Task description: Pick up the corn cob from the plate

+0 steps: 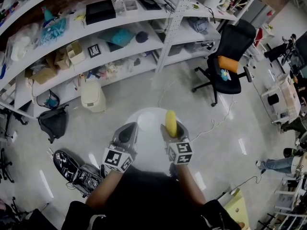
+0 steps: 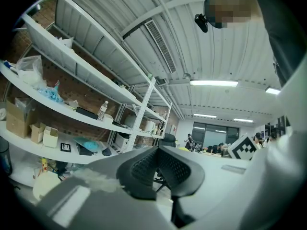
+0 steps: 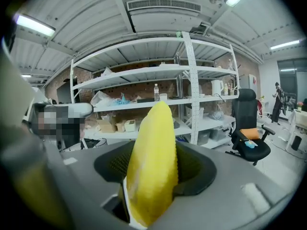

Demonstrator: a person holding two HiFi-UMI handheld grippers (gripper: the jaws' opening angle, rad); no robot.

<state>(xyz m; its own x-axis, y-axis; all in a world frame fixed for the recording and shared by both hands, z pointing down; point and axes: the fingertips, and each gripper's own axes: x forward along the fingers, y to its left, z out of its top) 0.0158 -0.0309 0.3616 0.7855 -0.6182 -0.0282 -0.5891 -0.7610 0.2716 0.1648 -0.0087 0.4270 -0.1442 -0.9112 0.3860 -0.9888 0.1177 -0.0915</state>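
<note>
Now, the right gripper [image 1: 171, 128] has the corn cob [image 1: 171, 121] pinched between its 2 jaws, which stand wide around it. The cob is well clear of the white round surface [image 1: 148, 143] at lower centre of the head view. It points away from the person, yellow tip foremost, and sticks out well past the jaw tips. From the right gripper view the cob [image 3: 152, 147] fills the middle of the frame, its rows of kernels on the right side and a smoother pale strip down the left, and the dark ribbed pads [image 3: 192, 169] press it from both sides.

Over on the left of the head view, the left gripper [image 1: 127, 133] hangs level beside it, above the same white surface, the 2 grippers side by side and apart. In its own view the left gripper [image 2: 158, 150] has its jaws brought together, tips meeting, with nothing between them.

Beyond them, white shelving [image 1: 120, 37] curves across the top of the head view, a water bottle [image 1: 119, 0] on an upper shelf. A beige bin [image 1: 92, 96] sits on the floor at left, and a black office chair [image 1: 230, 56] with an orange cushion stands at upper right.
</note>
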